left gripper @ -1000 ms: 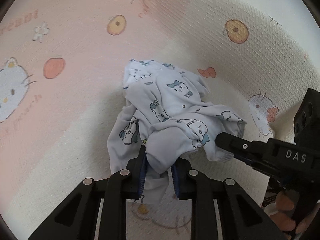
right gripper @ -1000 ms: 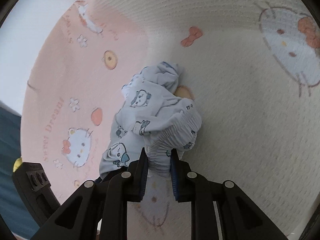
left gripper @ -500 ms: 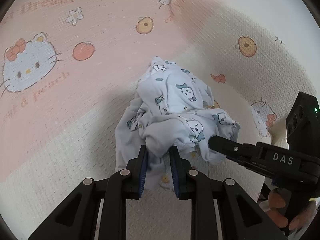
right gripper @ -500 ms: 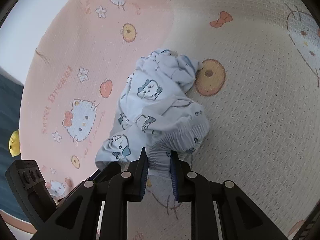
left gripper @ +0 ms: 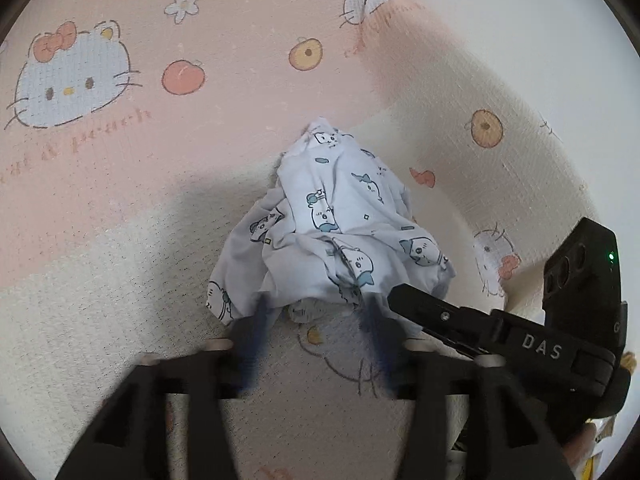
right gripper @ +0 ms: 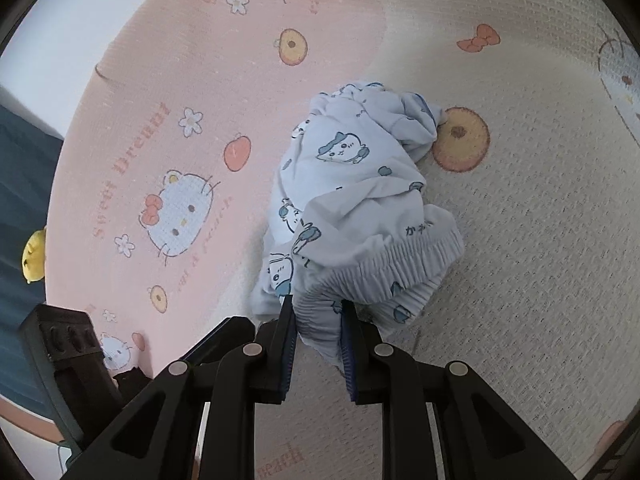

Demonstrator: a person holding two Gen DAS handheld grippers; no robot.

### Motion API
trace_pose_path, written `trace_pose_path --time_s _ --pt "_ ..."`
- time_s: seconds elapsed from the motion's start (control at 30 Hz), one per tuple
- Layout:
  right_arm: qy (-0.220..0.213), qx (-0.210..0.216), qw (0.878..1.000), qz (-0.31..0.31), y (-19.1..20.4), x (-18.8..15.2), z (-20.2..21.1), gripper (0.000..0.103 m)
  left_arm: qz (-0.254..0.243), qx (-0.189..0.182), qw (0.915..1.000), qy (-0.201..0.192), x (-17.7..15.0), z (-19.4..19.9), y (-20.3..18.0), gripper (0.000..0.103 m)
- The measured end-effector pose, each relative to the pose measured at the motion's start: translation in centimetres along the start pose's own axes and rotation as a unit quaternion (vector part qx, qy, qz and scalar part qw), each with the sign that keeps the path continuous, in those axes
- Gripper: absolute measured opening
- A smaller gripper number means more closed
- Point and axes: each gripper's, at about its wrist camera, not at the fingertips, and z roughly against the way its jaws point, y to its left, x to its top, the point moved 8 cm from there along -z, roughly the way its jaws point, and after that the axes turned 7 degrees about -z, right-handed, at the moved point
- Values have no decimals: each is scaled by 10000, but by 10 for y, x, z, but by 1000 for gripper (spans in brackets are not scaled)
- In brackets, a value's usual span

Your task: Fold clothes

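Observation:
A crumpled pale-blue garment printed with small cartoon animals lies bunched on a pink and cream mat. My left gripper is at the heap's near edge. Its jaws are opening and look blurred, and the cloth edge lies just in front of them with no pad pressing on it. My right gripper is shut on the garment's gathered elastic waistband, lifting that end of the garment slightly. The right gripper's black body reaches in from the right in the left wrist view.
The mat carries cat faces, apples and doughnut prints. A yellow plush toy sits past its left edge beside dark blue fabric. The left gripper's body shows at the lower left of the right wrist view.
The left jaws, which pinched a fold of the garment, have sprung wide and let it drop. Both grippers shifted across the mat with the heap. The right grip on the waistband held.

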Motion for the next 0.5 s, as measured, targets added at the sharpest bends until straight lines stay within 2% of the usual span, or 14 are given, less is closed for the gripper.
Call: trace_pose_path --time_s 0.13,0.2,0.3,0.37,0.43,0.5 --pt "81 -17 10000 -45 -2 -1 1 19 51 -2 10000 61 -1 -5 1 75" --pt "192 -176 9997 15 -6 -2 5 20 76 59 9999 131 -2 -8 3 75" --pt "170 -397 9990 74 -15 -3 15 27 100 108 9998 138 -4 -8 5 75" --pt "143 -340 9993 42 -20 -3 26 40 123 129 9997 138 -5 -8 7 75" --pt "4 -274 9996 -36 -26 1 37 48 136 195 9996 149 -5 -7 9 75" --pt "-137 -207 9996 -116 -33 6 49 51 149 245 9995 134 -4 -7 10 75"
